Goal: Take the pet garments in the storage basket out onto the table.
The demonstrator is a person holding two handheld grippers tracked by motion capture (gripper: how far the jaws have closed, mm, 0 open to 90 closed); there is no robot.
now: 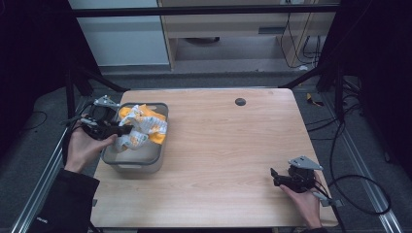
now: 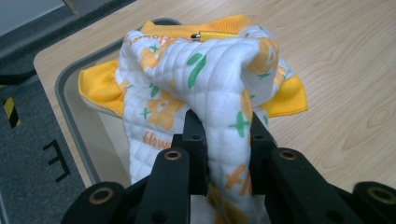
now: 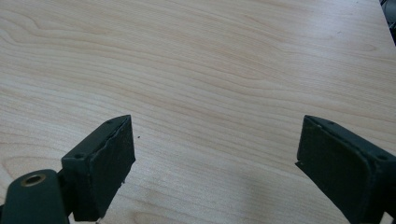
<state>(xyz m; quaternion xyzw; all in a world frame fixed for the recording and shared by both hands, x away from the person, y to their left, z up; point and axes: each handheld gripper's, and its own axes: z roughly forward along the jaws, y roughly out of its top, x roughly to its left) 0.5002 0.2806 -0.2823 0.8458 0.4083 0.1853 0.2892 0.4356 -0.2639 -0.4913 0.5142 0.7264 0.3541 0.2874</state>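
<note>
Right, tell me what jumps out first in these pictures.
The white quilted garment with orange and green prints stands out, bunched over the grey plastic bin at the left edge of the light wooden table. The left gripper is shut on a fold of it. Near the table's right front corner, the right gripper sits open over bare wood.

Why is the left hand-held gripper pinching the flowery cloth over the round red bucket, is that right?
Not quite. The left hand-held gripper does pinch the cloth, but it hangs over a grey bin with straight sides and rounded corners, not a round red bucket. The high view shows it.
</note>
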